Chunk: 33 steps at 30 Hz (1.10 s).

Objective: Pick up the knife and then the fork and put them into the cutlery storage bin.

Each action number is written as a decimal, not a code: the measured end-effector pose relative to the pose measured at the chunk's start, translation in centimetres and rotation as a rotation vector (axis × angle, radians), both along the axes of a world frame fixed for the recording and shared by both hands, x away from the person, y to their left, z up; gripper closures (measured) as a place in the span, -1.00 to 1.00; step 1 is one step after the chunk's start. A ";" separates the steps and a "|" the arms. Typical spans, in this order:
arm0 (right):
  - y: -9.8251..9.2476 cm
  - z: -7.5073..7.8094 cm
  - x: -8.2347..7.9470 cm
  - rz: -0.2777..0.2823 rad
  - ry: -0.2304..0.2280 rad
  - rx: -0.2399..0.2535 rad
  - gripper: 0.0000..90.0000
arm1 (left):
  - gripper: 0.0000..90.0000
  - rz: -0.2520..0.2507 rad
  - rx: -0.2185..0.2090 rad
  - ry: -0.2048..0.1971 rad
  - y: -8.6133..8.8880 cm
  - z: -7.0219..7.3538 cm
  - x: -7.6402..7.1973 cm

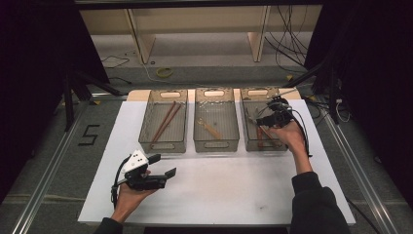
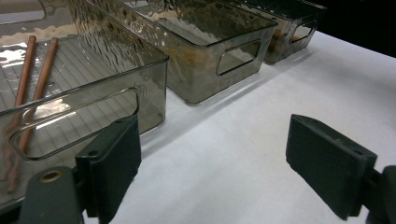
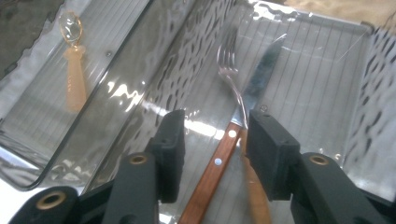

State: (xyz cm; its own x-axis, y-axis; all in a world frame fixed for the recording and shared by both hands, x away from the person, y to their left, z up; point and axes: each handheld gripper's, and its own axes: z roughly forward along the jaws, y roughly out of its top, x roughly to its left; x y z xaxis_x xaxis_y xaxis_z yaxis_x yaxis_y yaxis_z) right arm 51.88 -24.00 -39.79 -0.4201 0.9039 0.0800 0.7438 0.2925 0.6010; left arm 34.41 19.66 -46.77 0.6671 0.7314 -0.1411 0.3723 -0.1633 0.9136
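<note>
While right gripper (image 3: 212,154) hangs released over knife (image 3: 219,161) inside bin (image 1: 253,105), white tabletop (image 1: 219,190) lies bare beside open left gripper (image 1: 158,168).

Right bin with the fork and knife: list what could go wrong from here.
1. The right hand-held gripper hangs open inside the right bin, its jaws astride the wooden handle of the fork; pulling out could drag it along.
2. The fork lies against the knife, so a nudge could shift both.
3. The bin's wall is close beside the jaws; a sideways move could knock the bin.
</note>
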 end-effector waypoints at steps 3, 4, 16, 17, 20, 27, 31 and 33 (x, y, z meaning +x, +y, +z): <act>0.1 0.3 -0.5 0.010 -0.015 0.012 0.21 | -0.61 0.000 0.000 -0.001 0.0 0.0 0.0; 0.2 0.4 -0.8 0.018 -0.025 0.015 0.20 | -0.61 -0.001 0.001 -0.001 0.0 0.0 0.0; 1.7 2.1 -4.6 0.133 -0.136 0.080 -0.01 | -0.61 0.000 0.003 0.001 0.0 0.0 0.0; 1.8 2.1 -4.9 0.139 -0.144 0.091 -0.02 | -0.61 -0.001 0.004 0.001 0.0 0.0 0.0; 2.0 1.9 -5.7 0.141 -0.162 0.126 -0.06 | -0.61 -0.001 0.003 0.001 0.0 -0.1 0.0; 2.6 1.5 -7.4 0.155 -0.195 0.180 -0.15 | -0.61 0.001 0.004 0.003 0.0 0.0 0.0; 2.8 1.2 -8.2 0.173 -0.206 0.202 -0.18 | -0.61 -0.002 0.012 0.004 -0.1 0.0 0.1; 2.9 1.3 -8.5 0.183 -0.206 0.220 -0.19 | -0.61 -0.005 0.014 0.006 -0.2 -0.1 0.1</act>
